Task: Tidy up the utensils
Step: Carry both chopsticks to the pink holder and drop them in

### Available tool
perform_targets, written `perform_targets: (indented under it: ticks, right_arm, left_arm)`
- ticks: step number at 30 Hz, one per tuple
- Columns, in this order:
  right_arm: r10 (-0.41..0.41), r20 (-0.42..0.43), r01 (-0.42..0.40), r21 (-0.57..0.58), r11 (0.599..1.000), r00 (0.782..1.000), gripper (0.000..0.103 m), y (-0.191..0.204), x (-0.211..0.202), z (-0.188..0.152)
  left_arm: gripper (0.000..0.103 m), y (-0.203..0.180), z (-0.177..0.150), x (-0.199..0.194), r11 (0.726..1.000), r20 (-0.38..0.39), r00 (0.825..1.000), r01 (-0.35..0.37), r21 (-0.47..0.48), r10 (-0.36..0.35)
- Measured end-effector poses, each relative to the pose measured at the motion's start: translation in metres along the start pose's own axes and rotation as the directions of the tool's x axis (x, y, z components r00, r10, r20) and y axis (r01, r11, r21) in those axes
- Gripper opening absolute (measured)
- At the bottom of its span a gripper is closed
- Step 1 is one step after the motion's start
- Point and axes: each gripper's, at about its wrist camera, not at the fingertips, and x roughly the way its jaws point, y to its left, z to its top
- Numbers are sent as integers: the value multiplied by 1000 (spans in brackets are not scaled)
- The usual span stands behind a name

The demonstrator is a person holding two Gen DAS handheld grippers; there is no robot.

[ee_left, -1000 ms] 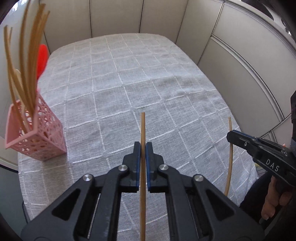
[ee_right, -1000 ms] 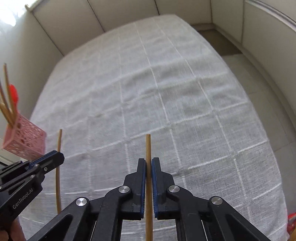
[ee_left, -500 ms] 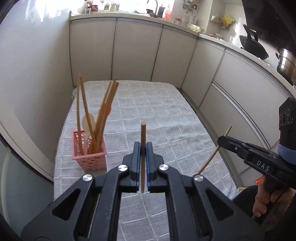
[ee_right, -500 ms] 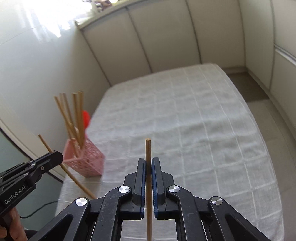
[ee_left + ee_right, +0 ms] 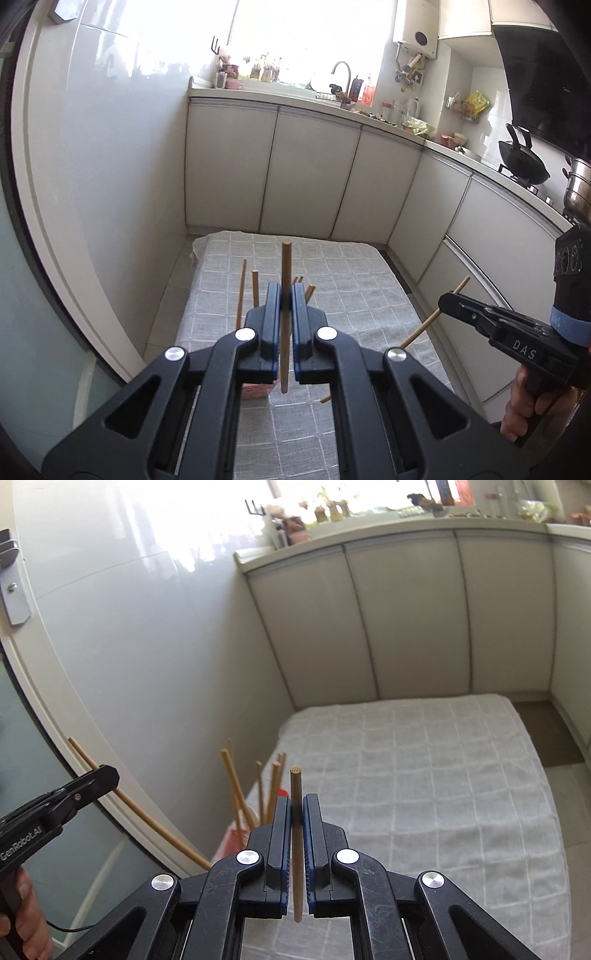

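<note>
Since the earlier frames both grippers have risen and tipped up: the views then looked down onto the cloth, and now take in the cabinet fronts and the counter. The pink holder, then off to the left in the left wrist view, now sits almost wholly hidden behind the left gripper's [image 5: 284,301] jaws

Left gripper: jaws pressed together on a single chopstick [image 5: 285,295], held roughly upright in its own view, both ends free. Right gripper [image 5: 297,808]: likewise pinching one chopstick [image 5: 296,834]. In each other's views the sticks appear slanted, well clear of the grey checked tablecloth [image 5: 351,288]

Task's things: the pink holder [image 5: 255,390] stands near the table's left edge, seen only as a pink sliver under the left jaws; its stored chopsticks [image 5: 242,291] poke up on either side of them. In the right wrist view it lies low and left of the jaws, sticks [image 5: 236,786] fanning upward

Count:
- chopsticks in grippers: two, one each
- chopsticks in the holder: about five tips visible, exact number uncertain as they overlap
- holders: one
- a red item [image 5: 282,793] in the holder, mostly hidden

Step in hand, as judged: carrying both sticks towards the holder. Next move calls for bringing each lower tip over the holder's opening, near vertical, one gripper at a time, so they do not foul each other or the standing sticks, and then letting go
</note>
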Motion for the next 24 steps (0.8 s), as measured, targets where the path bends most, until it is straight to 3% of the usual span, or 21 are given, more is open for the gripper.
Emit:
perform_targets:
  ticks: [9,15,18,20,22,24]
  right_arm:
    - [40,11,-40,-41,998,999,5,27,15,18]
    - [46,-2,-46,-51,998,999,5,30,26,20]
    - [47,-9,-47,-51,998,999,5,31,30,21]
    - [47,-12,-48,-52,997,999,5,32,33,22]
    - [48,-13,-48,-55,997,999,5,34,35,23]
    - [50,-12,-51,-57,997,999,5,35,38,24]
  left_arm:
    - [6,5,-4,33,996,-54,996,-74,55,77]
    - [6,7,-14,70,992,-142,986,-76,97,90]
    - [6,5,-19,86,994,-199,979,-33,103,53]
    - [13,7,-21,88,996,-205,978,-16,84,33]
    - [34,13,-21,83,998,-193,981,-13,55,23]
    - [42,18,-20,76,1000,-177,984,-19,21,22]
